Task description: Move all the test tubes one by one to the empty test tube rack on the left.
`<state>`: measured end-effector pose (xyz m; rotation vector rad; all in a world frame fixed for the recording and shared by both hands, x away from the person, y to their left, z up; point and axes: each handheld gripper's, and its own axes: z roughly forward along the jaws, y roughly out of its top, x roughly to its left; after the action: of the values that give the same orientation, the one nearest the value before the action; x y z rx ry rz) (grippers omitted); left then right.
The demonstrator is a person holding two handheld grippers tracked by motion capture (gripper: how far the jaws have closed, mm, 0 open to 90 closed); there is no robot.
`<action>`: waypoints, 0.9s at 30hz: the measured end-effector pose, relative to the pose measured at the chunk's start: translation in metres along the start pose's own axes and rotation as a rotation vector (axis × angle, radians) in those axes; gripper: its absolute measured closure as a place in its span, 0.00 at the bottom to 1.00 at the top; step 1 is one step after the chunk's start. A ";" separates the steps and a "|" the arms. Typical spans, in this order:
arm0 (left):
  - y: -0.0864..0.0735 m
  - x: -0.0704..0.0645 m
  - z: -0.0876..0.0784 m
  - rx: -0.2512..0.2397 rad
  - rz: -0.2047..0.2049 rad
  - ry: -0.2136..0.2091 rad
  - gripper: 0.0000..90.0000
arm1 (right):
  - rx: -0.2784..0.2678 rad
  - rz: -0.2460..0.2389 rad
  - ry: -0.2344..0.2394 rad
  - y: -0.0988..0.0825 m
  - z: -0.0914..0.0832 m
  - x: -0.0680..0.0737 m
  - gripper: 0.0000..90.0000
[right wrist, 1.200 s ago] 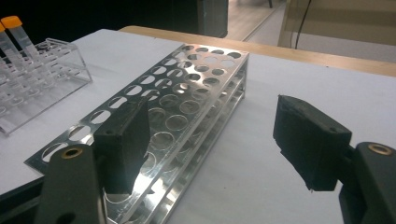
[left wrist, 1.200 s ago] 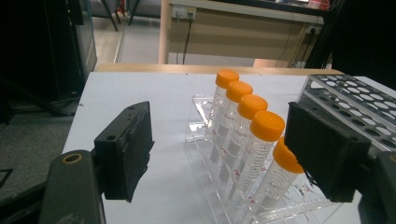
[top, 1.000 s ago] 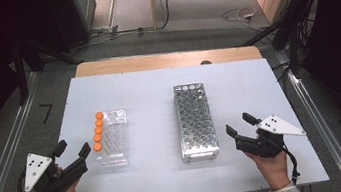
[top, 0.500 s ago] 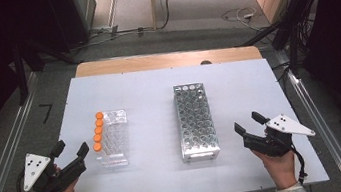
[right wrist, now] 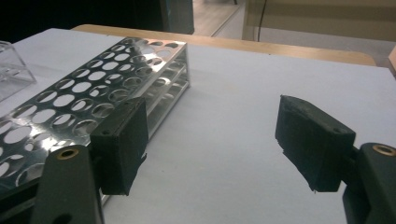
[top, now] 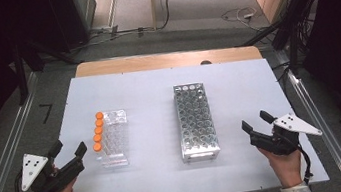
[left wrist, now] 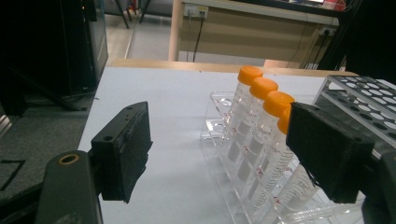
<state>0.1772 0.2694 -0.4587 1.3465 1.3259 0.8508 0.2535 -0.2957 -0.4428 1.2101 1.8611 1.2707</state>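
A clear plastic rack (top: 114, 141) holds a row of several orange-capped tubes (top: 98, 131) on the white table, left of centre. An empty perforated metal rack (top: 195, 121) stands at the centre right. My left gripper (top: 68, 147) rests at the table's front left, just left of the clear rack. Its jaws have just opened a little further, with nothing between them. In the left gripper view the left gripper (left wrist: 217, 144) faces the tubes (left wrist: 261, 116), which stand close behind its right jaw. My right gripper (top: 255, 120) is open and empty, right of the metal rack (right wrist: 93, 88).
The table (top: 148, 94) has a wooden strip (top: 168, 60) along its far edge. Metal rails (top: 1, 165) run along both sides. Cables lie on the floor behind, and dark equipment stands at the back left and right.
My right gripper has moved to the right, away from the metal rack, toward the table's right edge. The left gripper has stayed in place.
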 end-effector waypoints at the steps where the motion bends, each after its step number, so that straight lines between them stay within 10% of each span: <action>1: 0.000 0.000 0.000 -0.001 -0.001 0.000 0.24 | -0.002 0.000 -0.002 0.000 0.000 -0.001 0.27; 27: -0.004 0.014 0.005 0.018 -0.015 0.051 0.24 | 0.014 0.058 -0.117 -0.012 -0.014 -0.044 0.26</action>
<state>0.1827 0.2821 -0.4661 1.3357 1.3841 0.8696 0.2561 -0.3428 -0.4499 1.3262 1.7649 1.1927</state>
